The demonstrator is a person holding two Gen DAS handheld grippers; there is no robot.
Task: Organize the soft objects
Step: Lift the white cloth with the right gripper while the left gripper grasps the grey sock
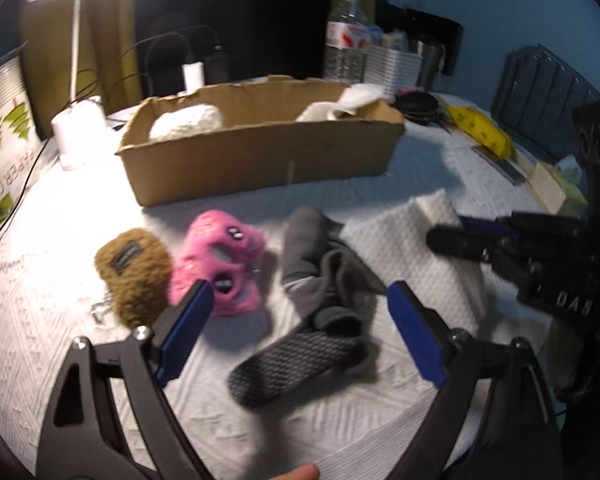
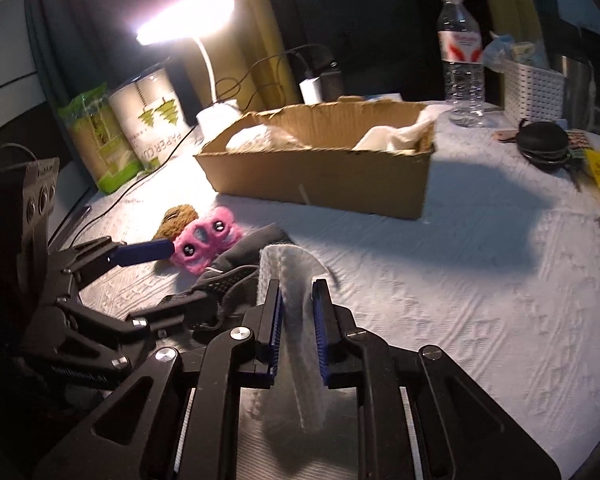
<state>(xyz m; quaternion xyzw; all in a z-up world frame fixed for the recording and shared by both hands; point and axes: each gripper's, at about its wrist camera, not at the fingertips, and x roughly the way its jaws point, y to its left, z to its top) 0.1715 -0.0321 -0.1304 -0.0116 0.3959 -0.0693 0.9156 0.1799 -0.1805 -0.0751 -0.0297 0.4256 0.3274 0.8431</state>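
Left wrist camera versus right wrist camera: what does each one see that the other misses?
Only the left wrist view shows the grey sock's patterned sole, lying between the open left tongs, and a yellow pouch in full.

Only the right wrist view shows the white cloth pinched upright in the right tongs, and a green packet at the table's edge.

Both show the cardboard box, pink plush toy, brown plush, water bottle and lit lamp.
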